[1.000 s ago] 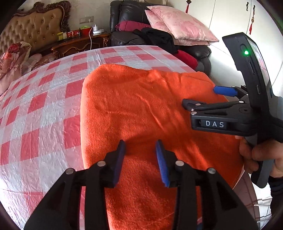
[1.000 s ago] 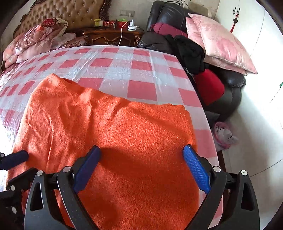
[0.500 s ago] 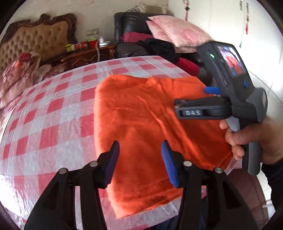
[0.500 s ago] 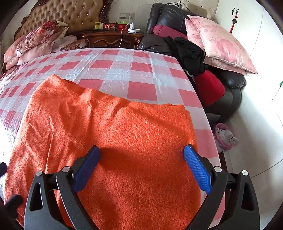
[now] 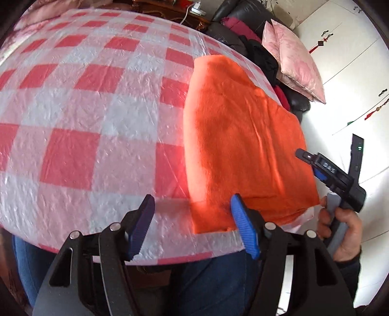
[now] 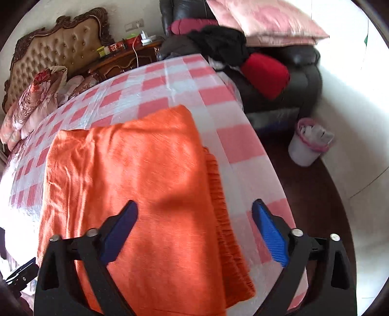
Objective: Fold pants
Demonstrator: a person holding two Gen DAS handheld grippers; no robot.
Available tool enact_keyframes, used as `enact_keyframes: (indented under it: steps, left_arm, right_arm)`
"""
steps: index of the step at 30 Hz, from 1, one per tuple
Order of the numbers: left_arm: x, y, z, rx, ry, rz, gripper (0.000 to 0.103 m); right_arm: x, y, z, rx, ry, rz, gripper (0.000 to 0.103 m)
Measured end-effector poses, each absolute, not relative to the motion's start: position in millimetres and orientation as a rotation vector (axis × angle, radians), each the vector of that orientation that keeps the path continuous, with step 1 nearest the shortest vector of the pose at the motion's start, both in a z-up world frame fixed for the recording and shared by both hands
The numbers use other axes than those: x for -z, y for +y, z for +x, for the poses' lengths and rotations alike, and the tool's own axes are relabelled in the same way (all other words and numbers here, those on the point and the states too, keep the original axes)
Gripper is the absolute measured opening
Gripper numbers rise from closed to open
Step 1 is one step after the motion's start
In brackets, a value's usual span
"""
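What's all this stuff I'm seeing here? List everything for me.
pants: one, orange, folded, lying on the table's near right part
tablecloth: one, red and white checks, covering the table
pillows: two, pink, on the dark sofa
sofa: one, black, beyond the table
red cushion: one, on the sofa
headboard: one, tan, tufted, far left
wooden cabinet: one, brown, beside the headboard
waste bin: one, white with pink liner, on the floor
left gripper: one, black, blue fingers open, nothing between them
right gripper: one, black, blue fingers open, above the pants
hand: one, holding the right gripper's handle

Tufted headboard (image 6: pixel 56 46), black leather sofa (image 6: pixel 299 73) with pink cushions (image 6: pixel 262 21), white walls
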State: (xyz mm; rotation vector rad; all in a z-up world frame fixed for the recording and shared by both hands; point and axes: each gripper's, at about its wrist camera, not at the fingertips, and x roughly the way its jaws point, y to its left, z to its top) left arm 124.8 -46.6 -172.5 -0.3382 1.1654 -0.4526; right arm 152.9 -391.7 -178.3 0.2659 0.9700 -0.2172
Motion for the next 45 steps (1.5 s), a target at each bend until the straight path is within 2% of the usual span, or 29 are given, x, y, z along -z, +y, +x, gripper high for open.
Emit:
enact_keyframes:
  steps: [4, 5, 6, 7, 8, 13, 20, 23, 25, 31, 36, 39, 45]
  left_arm:
    - [174.2, -47.2, 124.3, 0.483, 1.182, -0.371, 0.056]
    - [176.0, -46.3, 126.2, 0.489, 1.187, -0.385, 0.051]
    - [176.8, -45.6, 127.7, 0.489, 1.189, -0.392, 0.046]
    - [177.4, -46.7, 128.7, 0.492, 1.192, -0.384, 0.041]
    - [179.1, -49.0, 130.1, 0.501, 1.196, -0.379, 0.026]
    - [174.2, -61.8, 137.1, 0.516, 1.160, -0.299, 0.015]
    - [174.2, -67.5, 154.8, 0.505, 1.141, -0.279, 0.015]
    - [171.0, -64.8, 152.0, 0.483, 1.127, -0.257, 0.026]
    - [161.5, -68.6, 147.6, 0.443, 1.063, -0.175, 0.031]
    - [139.2, -113.9, 137.6, 0.463, 0.862, 0.107, 0.031]
    - [165.0, -140.7, 142.7, 0.494, 0.918, 0.206, 0.033]
    - [162.3, -140.5, 142.8, 0.471, 0.901, 0.215, 0.042]
    - [151.7, -136.7, 130.9, 0.461, 0.873, 0.184, 0.044]
  right_arm:
    - [176.1, -394.6, 175.4, 0.084, 0.962, 0.318, 0.086]
    - [178.4, -394.9, 182.4, 0.075, 0.975, 0.315, 0.085]
    - [182.2, -395.2, 190.4, 0.081, 0.990, 0.309, 0.082]
    - [185.2, -395.8, 193.1, 0.085, 1.005, 0.311, 0.070]
    - [186.7, -395.4, 195.3, 0.096, 1.003, 0.307, 0.068]
    - [186.5, -386.8, 201.8, 0.120, 0.966, 0.265, 0.064]
    - [186.4, -388.8, 220.6, 0.140, 0.957, 0.258, 0.064]
    - [184.7, -386.2, 219.1, 0.149, 0.960, 0.238, 0.065]
    - [181.8, -383.6, 215.5, 0.162, 0.954, 0.218, 0.068]
    - [184.5, -381.0, 206.2, 0.179, 0.964, 0.196, 0.073]
    - [183.0, -382.0, 199.1, 0.192, 0.962, 0.201, 0.074]
    - [167.1, -372.2, 187.6, 0.236, 0.918, 0.132, 0.075]
    - [145.5, -345.1, 154.9, 0.232, 0.871, 0.089, 0.079]
